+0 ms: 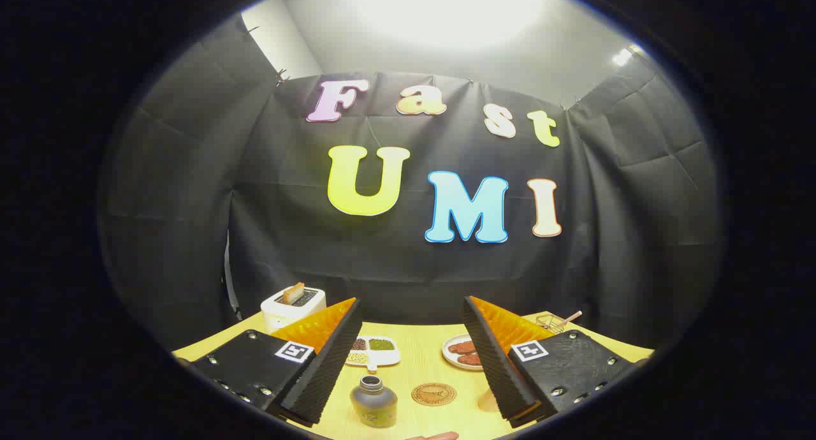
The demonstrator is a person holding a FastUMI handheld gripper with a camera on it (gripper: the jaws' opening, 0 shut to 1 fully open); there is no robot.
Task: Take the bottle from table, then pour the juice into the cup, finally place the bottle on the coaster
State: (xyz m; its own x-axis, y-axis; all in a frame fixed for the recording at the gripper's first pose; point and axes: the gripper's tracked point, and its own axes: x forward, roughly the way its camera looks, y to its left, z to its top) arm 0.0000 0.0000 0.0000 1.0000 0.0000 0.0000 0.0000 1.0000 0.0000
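A small dark bottle (373, 402) with a grey cap stands upright on the yellow table (421, 363). It sits low between my two fingers, nearer the left one. A round brown coaster (433, 394) lies flat just to the right of the bottle, also between the fingers. My gripper (413, 305) is open wide and held above the table, touching nothing. A pale shape (487, 400) peeks out beside the right finger's pad (494, 363); I cannot tell whether it is the cup.
Beyond the fingers stand a white toaster (293, 306) with a slice in it, a white divided dish (373, 351) of beans, a plate (450, 354) with reddish pieces and a small wire basket (556, 322). A pinkish sliver (433, 436) shows at the near table edge.
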